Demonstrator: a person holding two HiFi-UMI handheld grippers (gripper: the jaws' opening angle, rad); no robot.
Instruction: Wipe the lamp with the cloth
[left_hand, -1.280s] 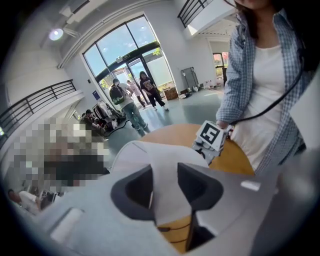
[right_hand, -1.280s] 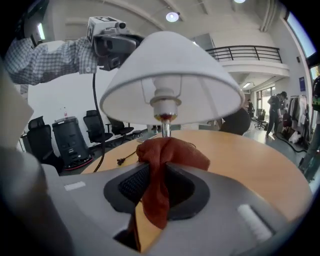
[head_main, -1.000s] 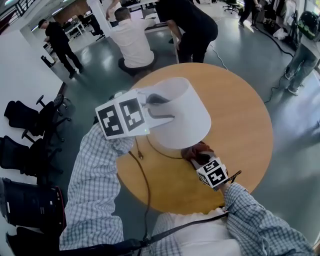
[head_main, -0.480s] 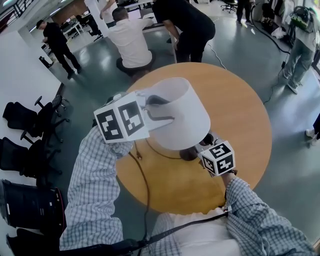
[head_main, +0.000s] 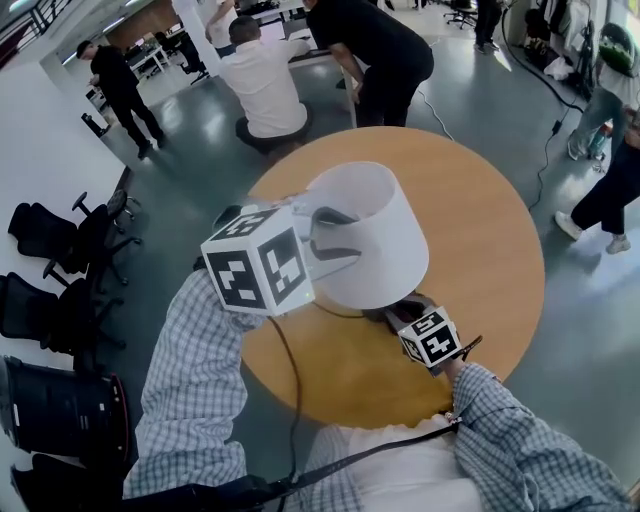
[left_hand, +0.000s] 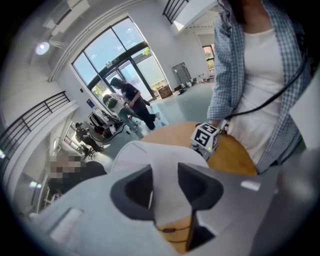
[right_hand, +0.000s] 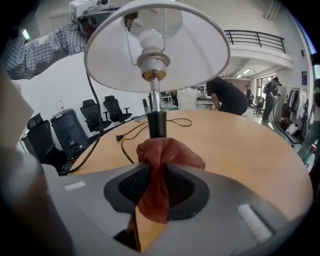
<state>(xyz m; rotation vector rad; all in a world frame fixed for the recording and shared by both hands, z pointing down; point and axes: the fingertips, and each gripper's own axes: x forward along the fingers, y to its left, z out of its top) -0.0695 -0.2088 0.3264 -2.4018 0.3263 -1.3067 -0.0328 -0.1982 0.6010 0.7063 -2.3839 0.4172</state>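
Note:
A table lamp with a white shade (head_main: 385, 250) stands on the round wooden table (head_main: 480, 230). My left gripper (head_main: 333, 235) is shut on the near rim of the shade, one jaw inside and one outside; in the left gripper view the shade (left_hand: 150, 162) fills the gap between the jaws. My right gripper (head_main: 408, 318) is low beside the lamp's foot, shut on a bunched red-brown cloth (right_hand: 162, 165). In the right gripper view the cloth sits just in front of the dark stem (right_hand: 156, 122), under the shade (right_hand: 200, 50) and bulb (right_hand: 151, 40).
The lamp's black cord (head_main: 290, 365) runs off the table's near left edge, its plug lying on the top (right_hand: 120, 137). Several people (head_main: 265, 85) are beyond the far edge. Office chairs (head_main: 60, 240) and a dark bin (head_main: 60, 410) stand at the left.
The right gripper rose toward the shade's lower edge, then came back down beside the lamp's foot with the cloth. The left gripper and the shade shifted slightly right.

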